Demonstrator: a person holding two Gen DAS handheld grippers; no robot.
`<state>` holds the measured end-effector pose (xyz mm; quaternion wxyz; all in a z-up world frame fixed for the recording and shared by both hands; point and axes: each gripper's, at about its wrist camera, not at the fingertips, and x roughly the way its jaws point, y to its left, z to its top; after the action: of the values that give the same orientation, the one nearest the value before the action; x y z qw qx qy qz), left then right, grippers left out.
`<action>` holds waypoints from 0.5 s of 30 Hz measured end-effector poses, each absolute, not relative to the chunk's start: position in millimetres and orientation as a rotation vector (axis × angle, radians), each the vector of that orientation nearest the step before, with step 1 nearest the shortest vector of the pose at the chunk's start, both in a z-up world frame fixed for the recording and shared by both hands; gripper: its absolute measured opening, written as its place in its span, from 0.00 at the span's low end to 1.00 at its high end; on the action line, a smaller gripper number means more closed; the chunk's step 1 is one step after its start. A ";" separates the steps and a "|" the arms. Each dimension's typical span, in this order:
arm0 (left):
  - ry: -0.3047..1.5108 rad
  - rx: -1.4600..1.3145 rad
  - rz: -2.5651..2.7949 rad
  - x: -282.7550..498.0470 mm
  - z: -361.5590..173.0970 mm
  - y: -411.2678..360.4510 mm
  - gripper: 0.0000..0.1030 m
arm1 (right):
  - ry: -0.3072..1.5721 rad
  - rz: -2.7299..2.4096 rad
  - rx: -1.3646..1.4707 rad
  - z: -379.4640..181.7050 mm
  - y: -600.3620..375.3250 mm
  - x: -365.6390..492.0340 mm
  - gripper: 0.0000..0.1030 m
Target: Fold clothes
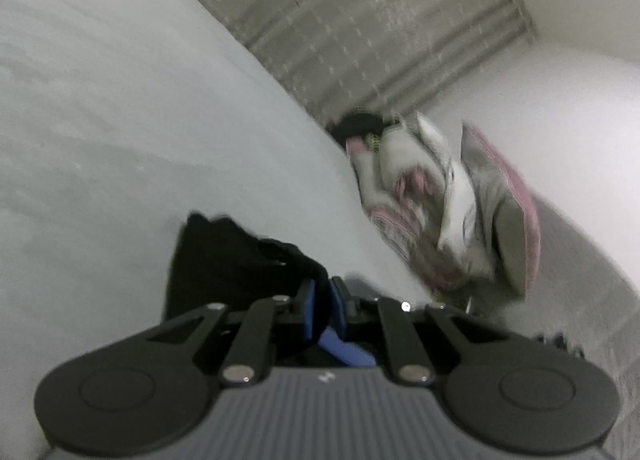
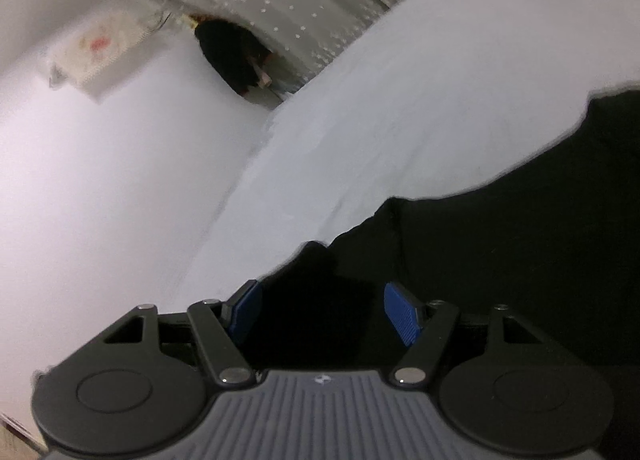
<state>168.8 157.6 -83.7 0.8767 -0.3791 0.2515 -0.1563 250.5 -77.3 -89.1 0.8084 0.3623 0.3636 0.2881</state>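
Observation:
A black garment (image 1: 224,256) lies on the white bed sheet (image 1: 120,120). My left gripper (image 1: 323,300) is shut on a bunched edge of it, the blue pads nearly touching with dark cloth pinched between them. In the right wrist view the same black garment (image 2: 500,220) spreads across the lower right of the sheet (image 2: 400,100). My right gripper (image 2: 324,308) stands open over the garment's edge, its blue pads (image 2: 400,312) wide apart, with black cloth showing in the gap. Both views are blurred.
A heap of pink, white and grey bedding or clothes (image 1: 448,212) sits beyond the bed edge by a grey patterned cloth (image 1: 360,20). To the right gripper's left is a white wall (image 2: 100,180), with a dark heap (image 2: 236,56) far off.

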 end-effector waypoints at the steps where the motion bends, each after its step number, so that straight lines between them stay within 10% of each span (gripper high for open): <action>1: 0.550 -0.774 -0.343 172.8 -86.4 152.2 0.10 | 0.793 0.618 0.818 -94.7 -80.8 253.7 0.67; 15: 0.609 -0.708 -0.447 163.6 -90.5 138.5 0.51 | 0.828 0.600 0.958 -119.2 -91.0 266.8 0.59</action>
<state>163.6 138.5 -90.5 0.8690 -0.3383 0.2910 -0.2137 266.8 -91.0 -119.2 0.7644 0.4406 0.3812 0.2760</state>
